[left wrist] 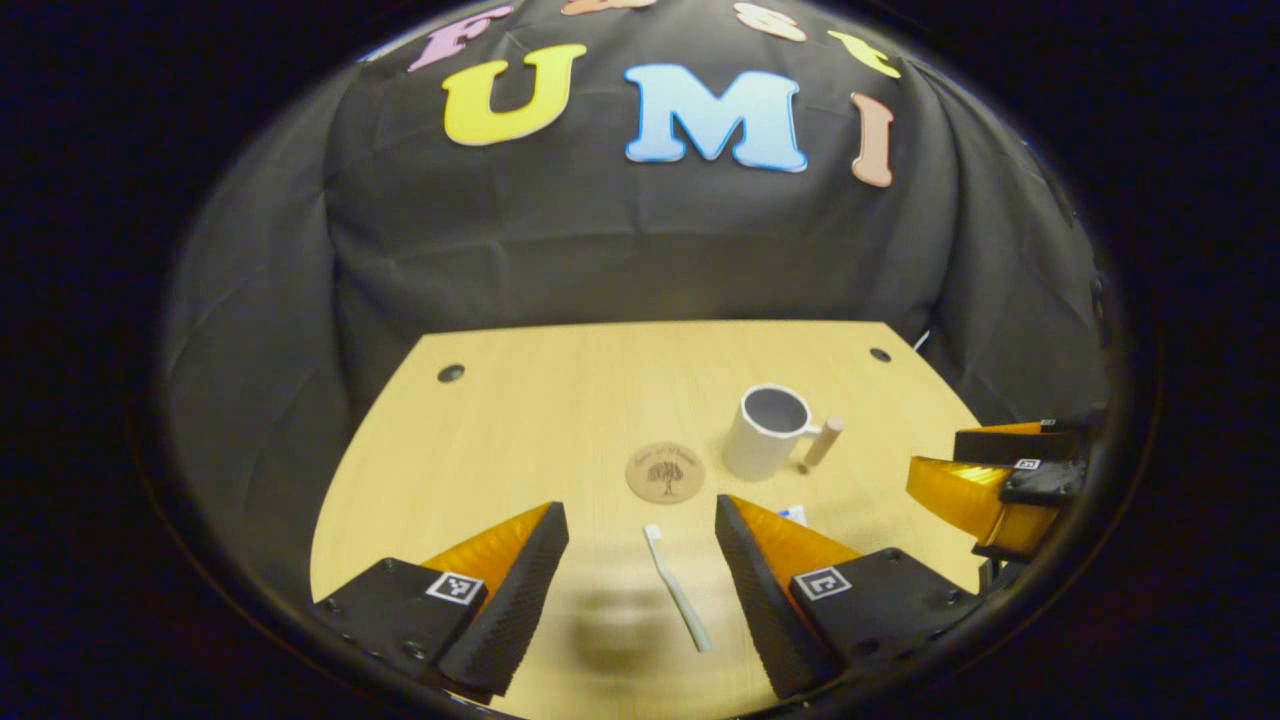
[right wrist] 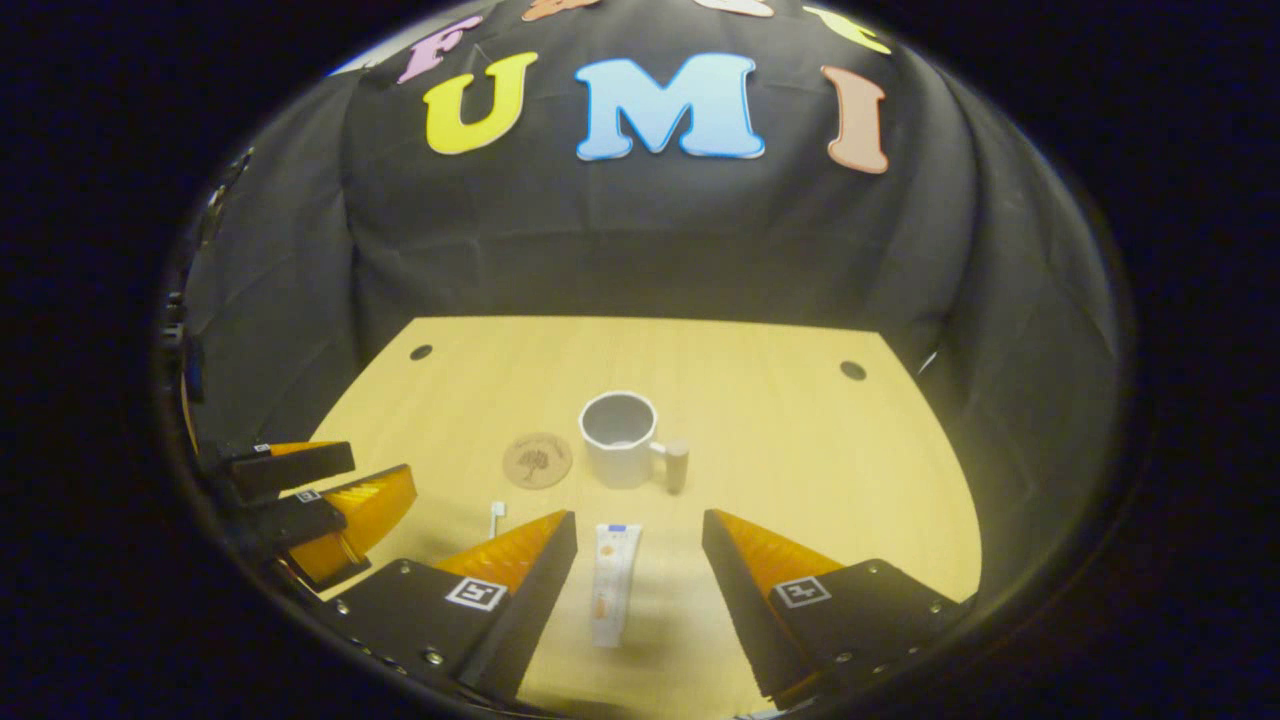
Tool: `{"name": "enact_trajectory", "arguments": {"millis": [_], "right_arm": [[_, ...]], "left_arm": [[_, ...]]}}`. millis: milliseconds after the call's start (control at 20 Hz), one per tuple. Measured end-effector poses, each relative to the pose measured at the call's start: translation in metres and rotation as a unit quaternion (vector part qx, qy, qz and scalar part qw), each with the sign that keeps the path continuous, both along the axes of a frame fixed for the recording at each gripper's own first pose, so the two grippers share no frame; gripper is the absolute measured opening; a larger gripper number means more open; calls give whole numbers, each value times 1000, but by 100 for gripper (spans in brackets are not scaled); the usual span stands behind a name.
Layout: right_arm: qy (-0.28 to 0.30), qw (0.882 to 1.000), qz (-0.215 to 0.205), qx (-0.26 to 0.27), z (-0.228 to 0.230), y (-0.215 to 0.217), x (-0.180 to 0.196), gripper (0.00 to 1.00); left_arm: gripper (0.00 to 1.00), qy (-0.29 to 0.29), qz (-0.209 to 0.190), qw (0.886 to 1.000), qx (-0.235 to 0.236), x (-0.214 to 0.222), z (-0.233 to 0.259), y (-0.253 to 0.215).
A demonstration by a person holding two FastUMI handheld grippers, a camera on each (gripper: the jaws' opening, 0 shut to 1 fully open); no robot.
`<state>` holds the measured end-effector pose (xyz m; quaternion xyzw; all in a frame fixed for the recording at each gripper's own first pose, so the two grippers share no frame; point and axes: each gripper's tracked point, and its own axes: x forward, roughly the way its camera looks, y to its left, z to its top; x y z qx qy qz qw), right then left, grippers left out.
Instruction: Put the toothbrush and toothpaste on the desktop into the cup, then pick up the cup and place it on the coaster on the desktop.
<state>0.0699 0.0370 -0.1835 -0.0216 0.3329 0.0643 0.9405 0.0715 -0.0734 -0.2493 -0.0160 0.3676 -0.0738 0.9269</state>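
Observation:
A white toothbrush (left wrist: pixel 678 588) lies flat on the wooden desktop (left wrist: pixel 560 400) between the open fingers of my left gripper (left wrist: pixel 640 575). Beyond it sit a round brown coaster (left wrist: pixel 665 472) and a white cup (left wrist: pixel 765 432) with a wooden handle. In the right gripper view, a white toothpaste tube (right wrist: pixel 613 584) lies between the spread fingers of my right gripper (right wrist: pixel 638 575), with the cup (right wrist: pixel 620 438) and coaster (right wrist: pixel 537 460) farther off. The toothbrush head (right wrist: pixel 496 515) peeks past the right gripper's left finger. Each gripper appears at the edge of the other's view: right gripper (left wrist: pixel 1000 480), left gripper (right wrist: pixel 310 500).
The desktop has two dark round holes near its back corners (left wrist: pixel 450 373) (left wrist: pixel 880 354). Black cloth walls close in the desk at the back and both sides. Bare wood stretches behind the cup and to the left of the coaster.

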Motion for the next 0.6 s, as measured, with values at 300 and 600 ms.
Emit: {"name": "enact_trajectory", "arguments": {"millis": [300, 600], "right_arm": [[115, 993, 7, -4, -69, 8, 10, 82], [203, 979, 11, -26, -124, 13, 14, 78]], "left_arm": [[98, 98, -5, 995, -2, -1, -76, -11], [98, 201, 13, 980, -4, -6, -146, -19]]}}
